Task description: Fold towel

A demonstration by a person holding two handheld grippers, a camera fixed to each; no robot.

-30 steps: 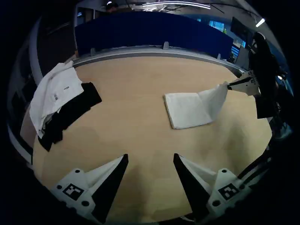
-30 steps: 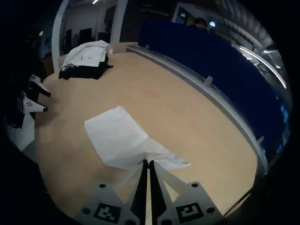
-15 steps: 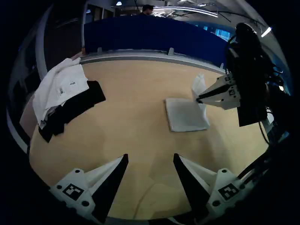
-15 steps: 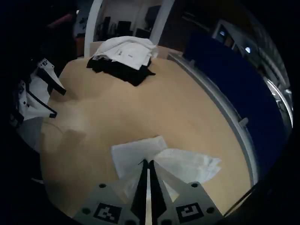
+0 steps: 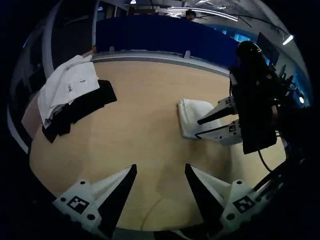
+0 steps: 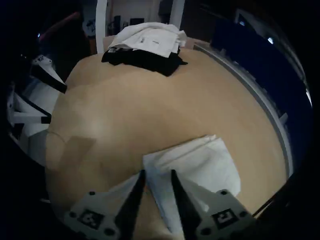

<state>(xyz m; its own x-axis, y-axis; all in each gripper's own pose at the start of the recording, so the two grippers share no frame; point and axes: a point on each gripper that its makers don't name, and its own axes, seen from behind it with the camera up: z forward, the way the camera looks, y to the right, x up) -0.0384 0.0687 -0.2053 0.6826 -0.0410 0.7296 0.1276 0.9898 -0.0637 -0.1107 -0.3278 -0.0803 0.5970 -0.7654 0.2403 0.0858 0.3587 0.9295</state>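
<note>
A white towel [image 5: 194, 116] lies folded flat on the light wooden table [image 5: 144, 100], right of centre. In the left gripper view my right gripper [image 5: 197, 129] rests at the towel's near edge, its jaws apart, held by a dark-sleeved arm [image 5: 256, 108]. In the right gripper view the towel [image 6: 200, 164] lies in front, and its near corner sits loose between the spread fingers of my right gripper [image 6: 157, 174]. My left gripper [image 5: 160, 170] hovers open over bare table, well short of the towel, holding nothing. It appears again at the table's left edge [image 6: 56, 105].
A heap of white and black garments [image 5: 70, 90] lies at the table's far left, also seen as a clothes pile [image 6: 146, 44]. A blue partition [image 5: 168, 36] runs behind the table's curved rim. Bare wood stretches between the towel and the heap.
The right gripper carried the lifted towel flap over onto the folded part, lowered it, and opened its jaws. The towel now lies flat. The left gripper stayed open.
</note>
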